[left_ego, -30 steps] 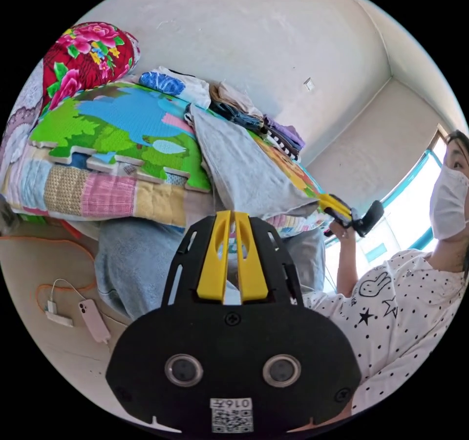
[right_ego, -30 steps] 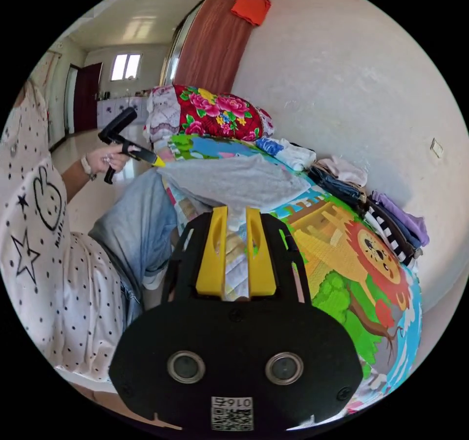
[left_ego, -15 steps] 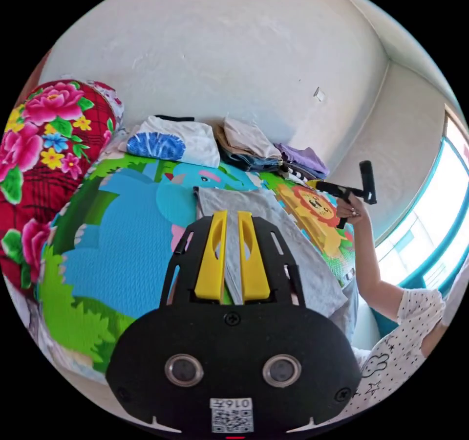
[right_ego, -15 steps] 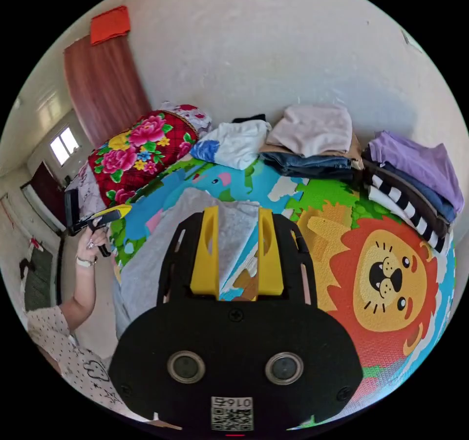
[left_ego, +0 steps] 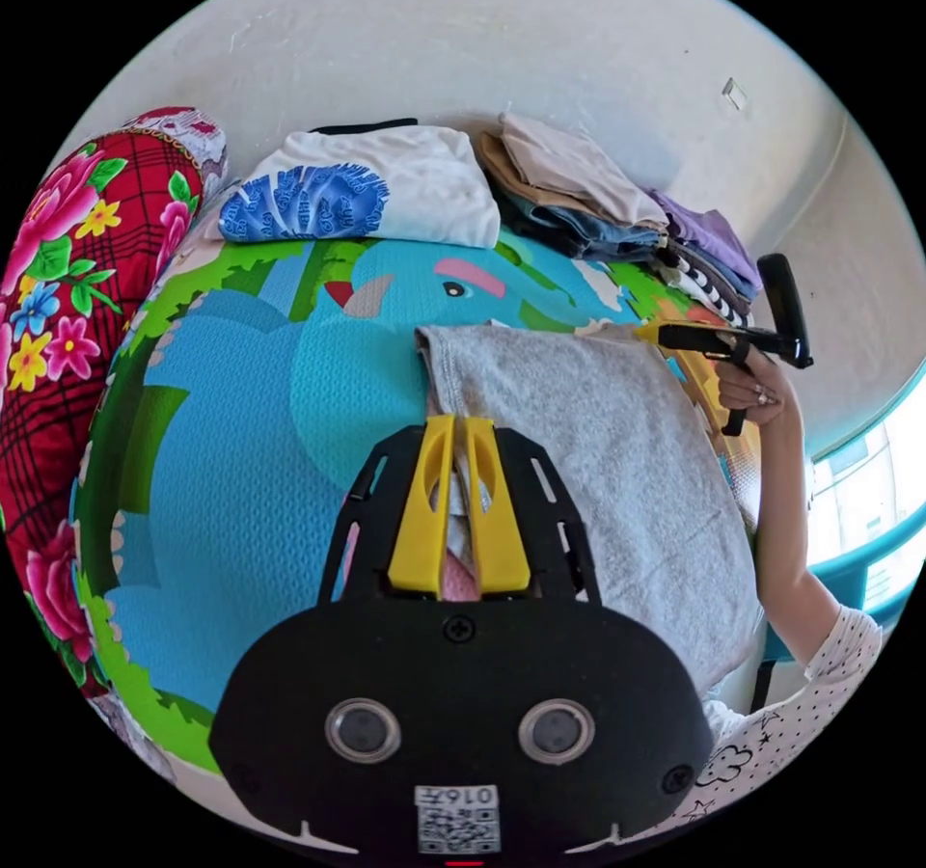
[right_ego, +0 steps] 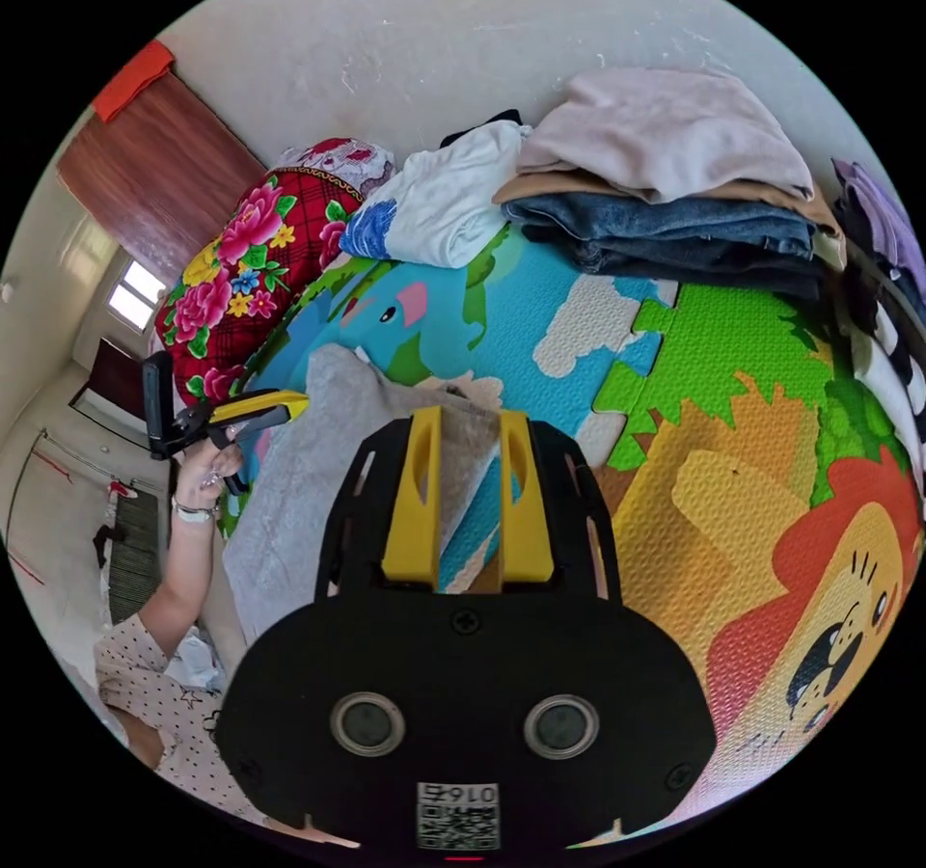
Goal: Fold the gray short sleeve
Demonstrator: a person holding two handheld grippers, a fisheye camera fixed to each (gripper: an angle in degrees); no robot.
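Now spread flat across the play mat (left_ego: 222,444): gray shirt (left_ego: 617,463), off the lap since a second ago, so laid out ready for folding. Left gripper (left_ego: 453,429) pinching one top corner, right gripper (right_ego: 463,424) pinching the other. Near hem cut off at the mat edge; sleeves hard to make out.

Short sleeve (left_ego: 617,463) lies on mat (left_ego: 231,444), before clothes piles (right_ego: 666,193).

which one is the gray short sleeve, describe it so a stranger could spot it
Start at the colourful animal play mat. The gray short sleeve lies spread across it, its near part hanging over the mat's edge. Unlike the folded piles by the wall, it is plain gray and unstacked.
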